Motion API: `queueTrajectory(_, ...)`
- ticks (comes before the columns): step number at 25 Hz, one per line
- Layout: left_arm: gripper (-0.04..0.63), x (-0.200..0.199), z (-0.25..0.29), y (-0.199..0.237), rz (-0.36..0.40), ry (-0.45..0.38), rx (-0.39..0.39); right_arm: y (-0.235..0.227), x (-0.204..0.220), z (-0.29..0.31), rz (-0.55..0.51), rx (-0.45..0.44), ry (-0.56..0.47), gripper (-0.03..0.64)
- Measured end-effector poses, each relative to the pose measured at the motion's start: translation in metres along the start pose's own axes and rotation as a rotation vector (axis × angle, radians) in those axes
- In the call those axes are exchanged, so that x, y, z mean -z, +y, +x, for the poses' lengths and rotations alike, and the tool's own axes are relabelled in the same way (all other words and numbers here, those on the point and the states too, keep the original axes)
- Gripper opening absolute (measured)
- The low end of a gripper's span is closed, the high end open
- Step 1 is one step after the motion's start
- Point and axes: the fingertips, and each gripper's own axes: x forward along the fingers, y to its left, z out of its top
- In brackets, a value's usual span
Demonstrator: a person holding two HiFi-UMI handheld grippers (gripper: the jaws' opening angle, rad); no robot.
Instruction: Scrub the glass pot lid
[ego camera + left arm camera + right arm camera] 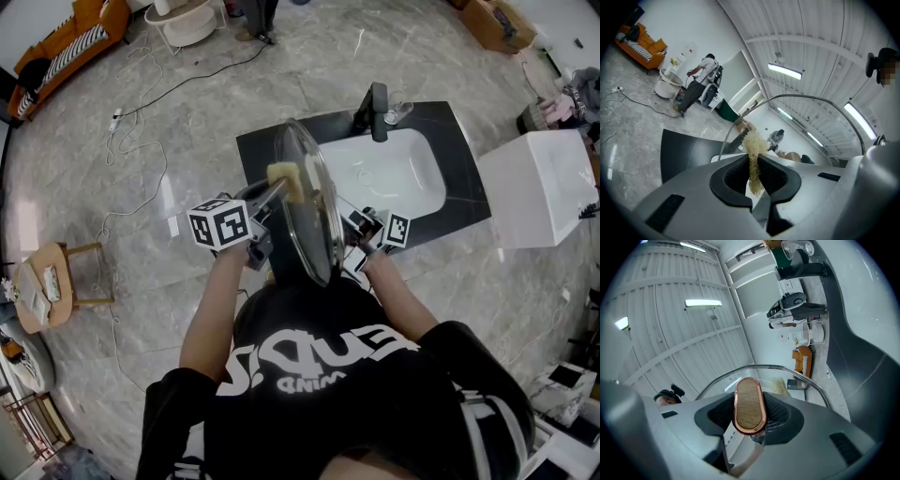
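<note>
Held on edge, the glass lid [309,202] walls the left gripper [279,190] and its sponge [286,178] at 9 o'clock from the right gripper [364,230] at 3, while the white basin [412,178] at 2 o'clock lies open up to the black faucet [377,111] on its 12 o'clock rim.

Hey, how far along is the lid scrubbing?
Done: the right gripper holds the glass lid by its handle, on edge near the sink; the left gripper has its jaws shut on the sponge. In hand: sponge against the glass. Left: the scrubbing; no suds show, so progress is unclear.
</note>
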Motion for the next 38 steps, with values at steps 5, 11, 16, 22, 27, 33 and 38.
queueTrajectory(5, 0.044, 0.01, -0.003, 0.011, 0.01, 0.021, -0.042, 0.003, 0.002, -0.001, -0.017, -0.004, 0.009, 0.17)
queueTrajectory(11, 0.044, 0.02, -0.007, 0.02, 0.006, 0.028, -0.072, 0.007, -0.001, -0.002, -0.037, -0.004, 0.003, 0.17)
queueTrajectory(16, 0.044, 0.019, -0.02, 0.025, -0.022, -0.002, -0.078, 0.009, -0.011, -0.008, -0.059, 0.007, -0.021, 0.17)
queueTrajectory(22, 0.044, 0.005, -0.046, 0.027, -0.037, -0.059, -0.089, 0.01, -0.028, -0.018, -0.102, 0.045, -0.059, 0.17)
queueTrajectory(27, 0.044, 0.002, -0.065, 0.026, -0.062, -0.094, -0.084, 0.012, -0.038, -0.03, -0.124, 0.067, -0.081, 0.17)
queueTrajectory(33, 0.044, 0.004, -0.083, 0.031, -0.09, -0.124, -0.102, 0.013, -0.042, -0.038, -0.156, 0.099, -0.092, 0.17)
queueTrajectory(38, 0.044, 0.004, -0.103, 0.027, -0.111, -0.159, -0.114, 0.009, -0.041, -0.036, -0.265, 0.221, -0.024, 0.17)
